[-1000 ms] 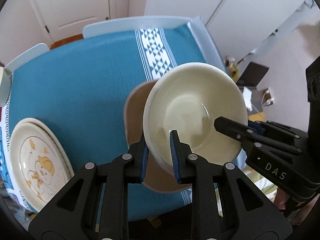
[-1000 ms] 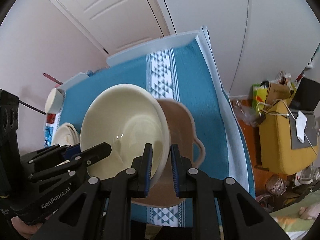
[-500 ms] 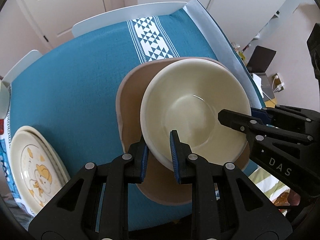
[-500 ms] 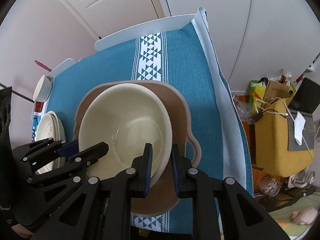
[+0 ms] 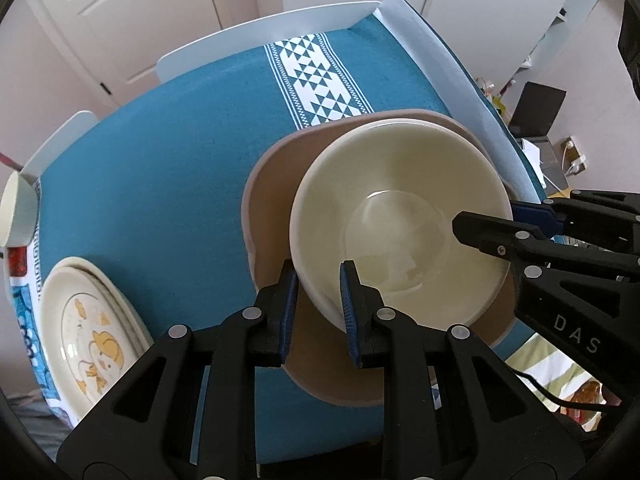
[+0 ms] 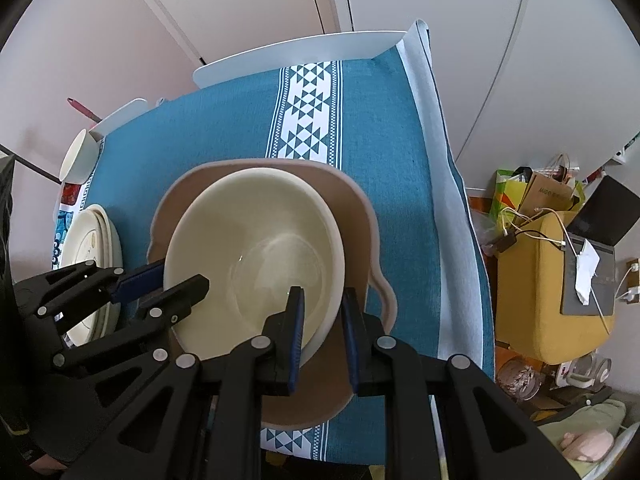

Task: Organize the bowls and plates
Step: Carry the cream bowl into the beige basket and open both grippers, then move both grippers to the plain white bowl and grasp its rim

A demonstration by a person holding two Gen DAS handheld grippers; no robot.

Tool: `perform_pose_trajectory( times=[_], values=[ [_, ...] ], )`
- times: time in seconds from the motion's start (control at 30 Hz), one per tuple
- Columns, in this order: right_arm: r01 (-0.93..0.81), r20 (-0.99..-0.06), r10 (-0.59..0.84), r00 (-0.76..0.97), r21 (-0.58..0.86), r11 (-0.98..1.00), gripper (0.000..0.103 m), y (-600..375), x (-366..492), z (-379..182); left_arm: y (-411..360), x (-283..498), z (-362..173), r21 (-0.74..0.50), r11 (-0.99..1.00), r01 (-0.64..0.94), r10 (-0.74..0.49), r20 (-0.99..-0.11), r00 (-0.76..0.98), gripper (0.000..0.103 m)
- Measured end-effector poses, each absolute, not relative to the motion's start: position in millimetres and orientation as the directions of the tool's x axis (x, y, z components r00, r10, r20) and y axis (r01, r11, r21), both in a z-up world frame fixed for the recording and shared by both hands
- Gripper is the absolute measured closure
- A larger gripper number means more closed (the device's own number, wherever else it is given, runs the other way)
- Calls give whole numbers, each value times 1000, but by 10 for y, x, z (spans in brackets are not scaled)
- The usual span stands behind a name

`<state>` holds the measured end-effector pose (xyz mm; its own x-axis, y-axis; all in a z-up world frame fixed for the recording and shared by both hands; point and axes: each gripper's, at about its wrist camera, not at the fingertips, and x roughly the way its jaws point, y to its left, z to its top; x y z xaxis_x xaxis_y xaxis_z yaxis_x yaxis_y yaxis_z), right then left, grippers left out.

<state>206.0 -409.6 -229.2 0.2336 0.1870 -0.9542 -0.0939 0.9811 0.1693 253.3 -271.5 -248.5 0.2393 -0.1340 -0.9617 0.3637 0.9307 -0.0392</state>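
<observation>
A cream bowl [image 5: 400,216] sits inside a wide tan dish [image 5: 272,208] on the blue tablecloth. My left gripper [image 5: 318,300] is shut on the bowl's near-left rim. My right gripper [image 6: 322,320] is shut on the opposite rim of the same cream bowl [image 6: 256,256], which lies in the tan dish [image 6: 356,216]. Each gripper shows in the other's view: the right gripper [image 5: 516,224] and the left gripper [image 6: 160,284]. A stack of cream plates with a duck picture [image 5: 84,320] lies at the table's left, also visible in the right wrist view [image 6: 88,240].
A white cup [image 6: 78,156] stands at the far left table corner, also at the left wrist view's left edge [image 5: 16,212]. White chairs [image 5: 272,36] stand beyond the table's far edge. A yellow seat with cables and a laptop [image 6: 560,256] is on the floor to the right.
Both grippers have lowered the cream bowl from above the tan dish down into it. The grip on the rim is unchanged.
</observation>
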Motion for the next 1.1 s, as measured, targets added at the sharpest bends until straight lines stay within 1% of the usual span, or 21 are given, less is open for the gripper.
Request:
perform_pose_trajectory(
  times=[0.3,0.67,0.83,1.0,1.03,1.1],
  values=[
    [-91,-961,175,214,158,983,86,-4096,2072,-2245,-2718,2513,-2378,-40,931,364,-141,-957,254,84],
    [-66,-954,178,241,167,984,86,-4140,1980,-2083,-2658,2459,-2225,-48,932,359,-153,-951,270,84],
    [-93,-924,223,309,204,975,86,-4140,1954,-1776,-2511,2439,-1921,-52,943,329,-166,-930,328,84],
    [-177,-866,299,400,247,953,86,-3999,2036,-1350,-2145,2410,-1448,-64,966,252,-173,-882,439,83],
    [-205,-851,318,419,252,946,86,-3939,2072,-1248,-2026,2406,-1330,-69,972,225,-170,-867,469,82],
    [-256,-825,349,444,256,932,86,-3822,2146,-1096,-1793,2386,-1113,-78,982,170,-157,-837,524,64]
  ],
)
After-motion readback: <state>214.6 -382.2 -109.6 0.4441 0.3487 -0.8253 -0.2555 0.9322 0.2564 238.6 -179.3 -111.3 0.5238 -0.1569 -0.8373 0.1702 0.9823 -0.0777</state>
